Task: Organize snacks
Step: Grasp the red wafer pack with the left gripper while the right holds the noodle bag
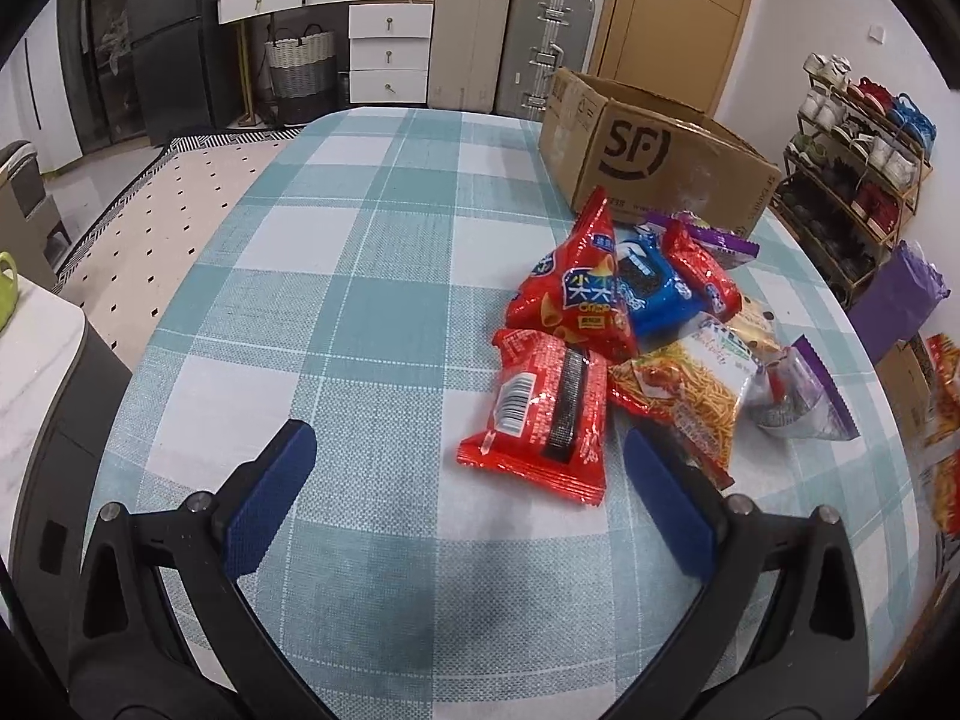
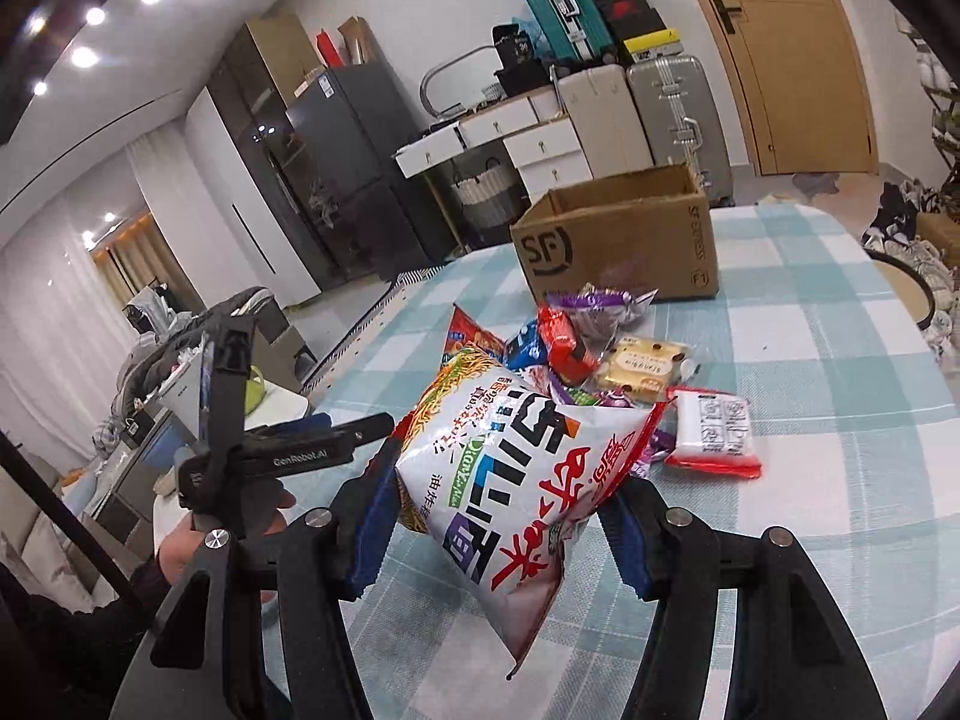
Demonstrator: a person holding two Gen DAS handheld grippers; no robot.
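Observation:
My right gripper (image 2: 498,516) is shut on a white and red noodle snack bag (image 2: 510,480) and holds it tilted above the table. Behind it lies the snack pile: a purple bag (image 2: 600,303), a biscuit pack (image 2: 642,369) and a white and red packet (image 2: 714,432). An open cardboard box (image 2: 624,246) marked SF stands past the pile. My left gripper (image 1: 467,441) is open, low over the checked cloth, with its right finger beside a red packet (image 1: 540,420). Further off lie a red crisps bag (image 1: 576,294) and a blue cookie pack (image 1: 654,288), in front of the box (image 1: 654,168).
The table (image 1: 360,240) wears a teal and white checked cloth. A shoe rack (image 1: 852,180) stands off its right side, and a purple bag (image 1: 894,300) shows there too. Suitcases (image 1: 546,54) and white drawers (image 1: 390,54) line the back wall. A hand (image 2: 198,546) holds the left gripper's handle.

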